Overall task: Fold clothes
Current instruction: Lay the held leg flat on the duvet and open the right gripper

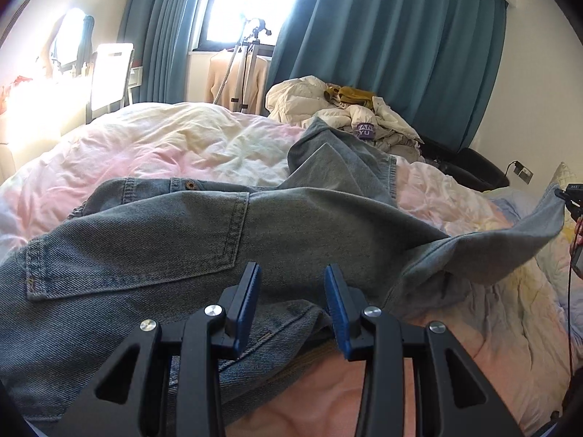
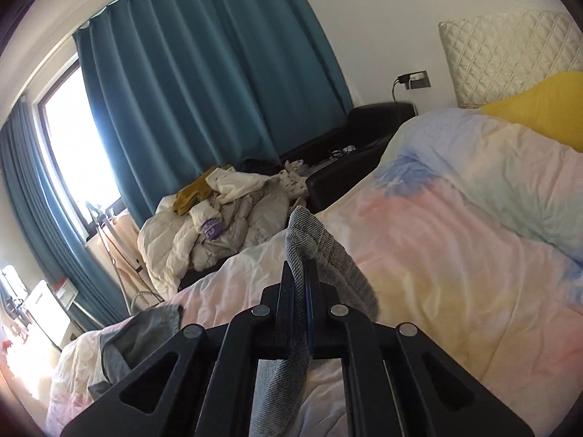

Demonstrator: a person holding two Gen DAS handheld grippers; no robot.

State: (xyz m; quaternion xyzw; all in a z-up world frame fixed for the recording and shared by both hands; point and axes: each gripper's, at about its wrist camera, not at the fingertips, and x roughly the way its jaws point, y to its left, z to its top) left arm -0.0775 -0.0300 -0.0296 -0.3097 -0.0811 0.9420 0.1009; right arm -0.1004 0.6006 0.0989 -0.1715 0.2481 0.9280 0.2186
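Blue denim jeans [image 1: 153, 240] lie spread across the bed, back pocket up, waistband button toward the far side. My left gripper [image 1: 293, 273] hovers just above the denim with its blue pads apart and nothing pinched between them. One leg of the jeans is pulled up and out to the right, where its end [image 1: 546, 211] meets my right gripper [image 1: 568, 196] at the frame edge. In the right wrist view my right gripper [image 2: 300, 273] is shut on a fold of denim [image 2: 309, 233], which sticks up past the fingertips and hangs down below them.
The bed carries a rumpled pastel duvet [image 1: 175, 145] and a yellow pillow [image 2: 546, 105] by the quilted headboard. A heap of pale clothes [image 1: 346, 109] lies beyond the bed, with a black armchair [image 2: 364, 134], teal curtains [image 1: 400, 54] and a garment stand [image 1: 247, 54] by the window.
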